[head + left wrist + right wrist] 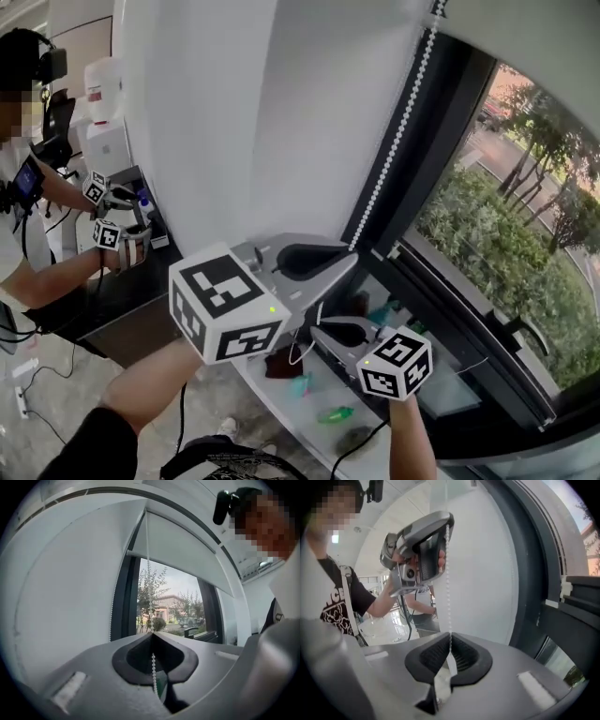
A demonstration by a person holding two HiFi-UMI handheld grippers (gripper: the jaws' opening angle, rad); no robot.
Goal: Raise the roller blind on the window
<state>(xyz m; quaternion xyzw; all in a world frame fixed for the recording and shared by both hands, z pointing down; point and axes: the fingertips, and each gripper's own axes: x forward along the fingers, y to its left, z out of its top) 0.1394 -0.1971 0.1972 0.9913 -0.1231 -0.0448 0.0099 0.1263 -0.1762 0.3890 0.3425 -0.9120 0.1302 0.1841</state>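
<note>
White bead chain, white blind

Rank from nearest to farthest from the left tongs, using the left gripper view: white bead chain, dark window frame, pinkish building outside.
1. white bead chain: pinched between the left tongs, centre.
2. dark window frame: behind the chain, to its left.
3. pinkish building: farthest, outside, right of the chain.

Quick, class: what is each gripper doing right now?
Left gripper: jaws closed on the bead chain.
Right gripper: jaws closed on the bead chain, lower down.
</note>
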